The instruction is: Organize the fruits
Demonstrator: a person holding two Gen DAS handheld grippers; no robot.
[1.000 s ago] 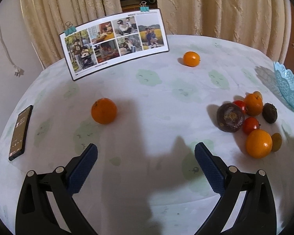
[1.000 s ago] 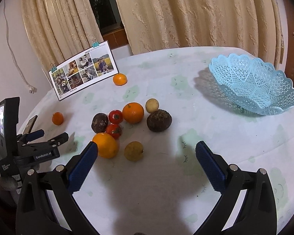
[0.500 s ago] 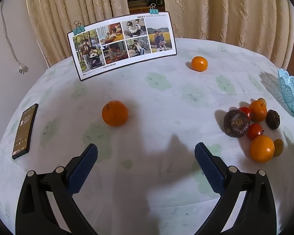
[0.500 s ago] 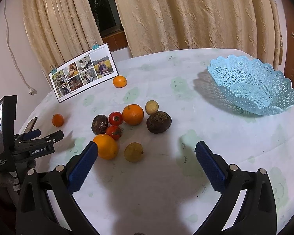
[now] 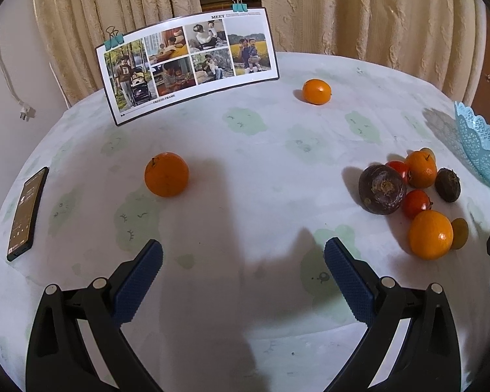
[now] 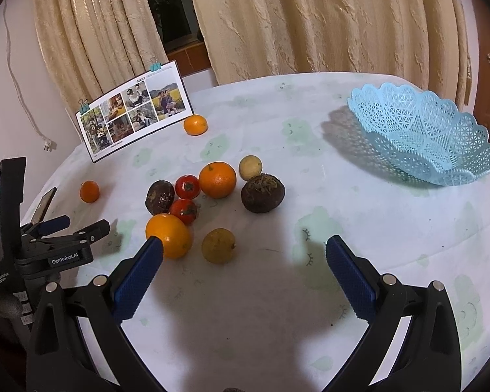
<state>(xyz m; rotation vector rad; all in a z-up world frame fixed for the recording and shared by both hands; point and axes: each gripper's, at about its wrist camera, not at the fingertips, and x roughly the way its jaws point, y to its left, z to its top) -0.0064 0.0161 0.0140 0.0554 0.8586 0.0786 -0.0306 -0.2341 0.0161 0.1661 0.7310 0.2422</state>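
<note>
A cluster of fruit lies mid-table: a large orange, a yellow-brown fruit, two red tomatoes, a second orange, two dark fruits and a pale round fruit. A lone orange lies ahead of my left gripper, which is open and empty. Another small orange lies by the photo card. My right gripper is open and empty, just short of the cluster. The light blue lattice basket stands empty at the right.
A photo card with binder clips stands at the back of the round table. A black phone lies at the left edge. Curtains hang behind. The left gripper shows at the left of the right wrist view.
The left gripper has swung its view left and drawn nearer to the lone orange. The right gripper has edged forward toward the fruit cluster. Both stay open.
</note>
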